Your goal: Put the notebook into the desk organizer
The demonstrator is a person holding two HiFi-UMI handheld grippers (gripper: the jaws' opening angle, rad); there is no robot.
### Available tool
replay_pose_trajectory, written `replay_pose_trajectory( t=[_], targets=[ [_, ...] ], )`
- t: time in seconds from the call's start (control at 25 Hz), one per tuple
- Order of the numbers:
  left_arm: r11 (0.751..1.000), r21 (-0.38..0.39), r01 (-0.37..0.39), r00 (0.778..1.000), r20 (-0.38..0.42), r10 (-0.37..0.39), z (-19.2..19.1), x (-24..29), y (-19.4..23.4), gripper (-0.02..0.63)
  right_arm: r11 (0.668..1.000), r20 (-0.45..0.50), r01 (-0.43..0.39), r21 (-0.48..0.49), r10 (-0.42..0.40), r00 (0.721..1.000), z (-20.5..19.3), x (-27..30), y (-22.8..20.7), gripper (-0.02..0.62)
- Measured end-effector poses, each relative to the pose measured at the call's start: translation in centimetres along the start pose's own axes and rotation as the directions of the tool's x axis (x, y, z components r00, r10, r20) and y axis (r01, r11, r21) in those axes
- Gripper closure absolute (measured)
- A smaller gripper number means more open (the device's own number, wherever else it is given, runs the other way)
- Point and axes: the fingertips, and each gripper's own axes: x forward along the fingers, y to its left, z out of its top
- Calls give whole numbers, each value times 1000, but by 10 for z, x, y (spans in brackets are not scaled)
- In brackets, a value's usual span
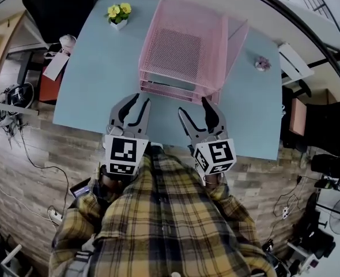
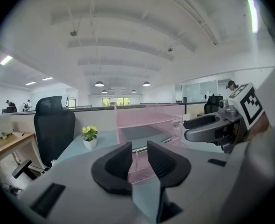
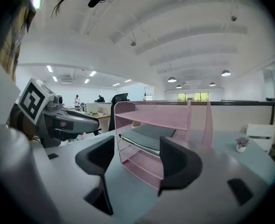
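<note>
As notebook (image 3: 146, 135) already lies flat on tier 2 of desk organizer (image 1: 184, 51), judge it light, thin, fairly stiff; pinch protruding front edge. Left gripper (image 1: 140, 100), right gripper (image 1: 193, 105): jaws apart, empty.

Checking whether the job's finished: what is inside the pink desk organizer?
A grey notebook lies flat halfway up the organizer. The top shelf and bottom shelf look bare where visible. The notebook's far end and the back corners are covered by mesh.
</note>
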Motion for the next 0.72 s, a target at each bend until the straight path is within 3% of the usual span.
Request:
replay_pose_trajectory(
  t=[0.08, 0.24, 0.44, 0.72],
  targets=[
    [1000, -22, 10, 1000, 2, -10, 1, -5, -4, 519, 999, 1, -34, 33, 34, 999, 1, -5, 1, 290],
    [997, -69, 27, 1000, 6, -27, 0, -11, -13, 546, 996, 10, -64, 55, 63, 998, 2, -15, 0, 382],
    [996, -82, 24, 1000, -1, -25, -3, -16, -18, 580, 991, 5, -107, 81, 107, 994, 0, -24, 0, 452],
    [993, -111, 46, 998, -35, -50, -15, -15, -25, 614, 988, -5, -106, 114, 107, 994, -10, -31, -9, 538]
  ],
)
